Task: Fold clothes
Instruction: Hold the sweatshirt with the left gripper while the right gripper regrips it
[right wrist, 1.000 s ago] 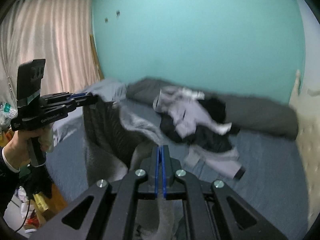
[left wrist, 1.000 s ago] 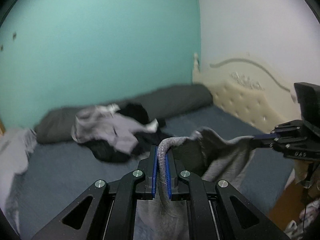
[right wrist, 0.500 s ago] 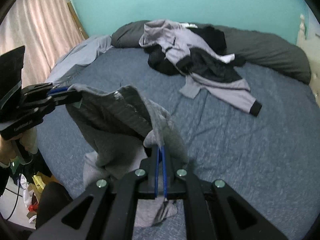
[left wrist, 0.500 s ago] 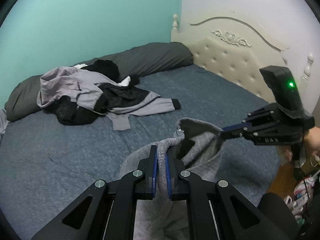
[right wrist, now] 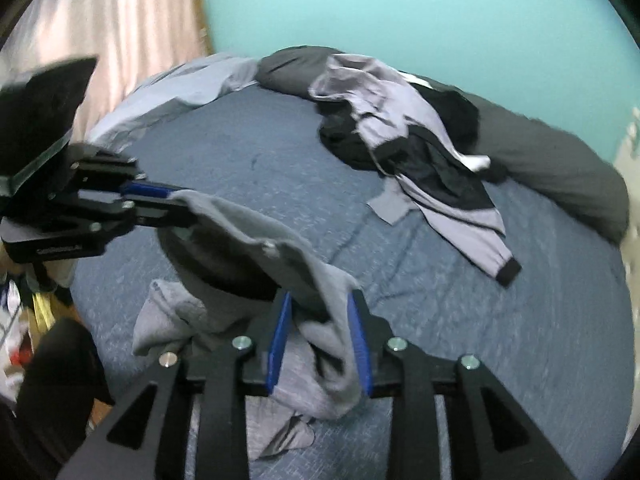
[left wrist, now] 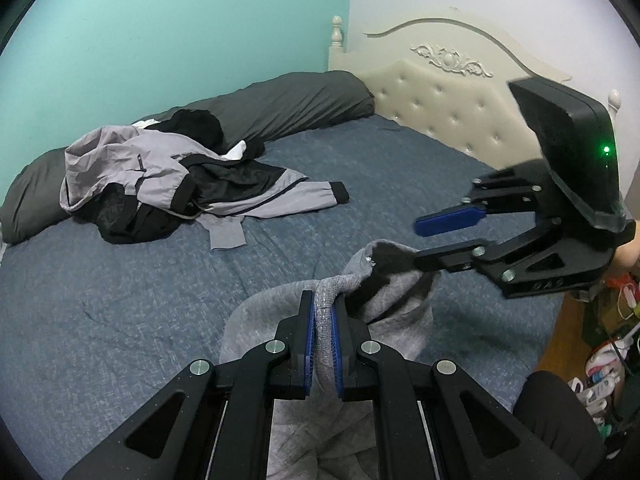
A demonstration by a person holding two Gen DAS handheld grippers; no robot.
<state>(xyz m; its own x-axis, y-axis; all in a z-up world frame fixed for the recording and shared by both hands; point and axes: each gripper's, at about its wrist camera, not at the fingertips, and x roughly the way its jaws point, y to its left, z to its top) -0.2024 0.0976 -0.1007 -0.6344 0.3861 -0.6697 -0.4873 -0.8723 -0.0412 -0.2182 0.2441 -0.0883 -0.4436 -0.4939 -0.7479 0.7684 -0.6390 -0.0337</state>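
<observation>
A grey sweatshirt-like garment (left wrist: 400, 308) hangs between the two grippers, its lower part heaped on the blue bed sheet (left wrist: 120, 280). My left gripper (left wrist: 322, 300) is shut on a bunched grey edge of it, low in the left wrist view. In the right wrist view the same gripper (right wrist: 176, 200) holds the garment's (right wrist: 248, 232) far corner at the left. My right gripper (right wrist: 320, 300) has its jaws opening; the cloth lies loose between the blue pads, nearer the right one. From the left wrist view the right gripper (left wrist: 420, 242) shows its pads apart, the cloth draped over the lower finger.
A pile of grey and black clothes (left wrist: 160, 176) lies mid-bed, in front of a long dark bolster (left wrist: 288, 100). A cream padded headboard (left wrist: 448, 108) stands at the right. Curtains (right wrist: 120, 20) hang on the left. Floor clutter (left wrist: 608, 340) and a person's dark-clad leg (left wrist: 560, 412) sit beside the bed edge.
Both grippers came down toward the bed with the grey garment, which now rests partly on the sheet. The right jaws, shut on the cloth before, have parted.
</observation>
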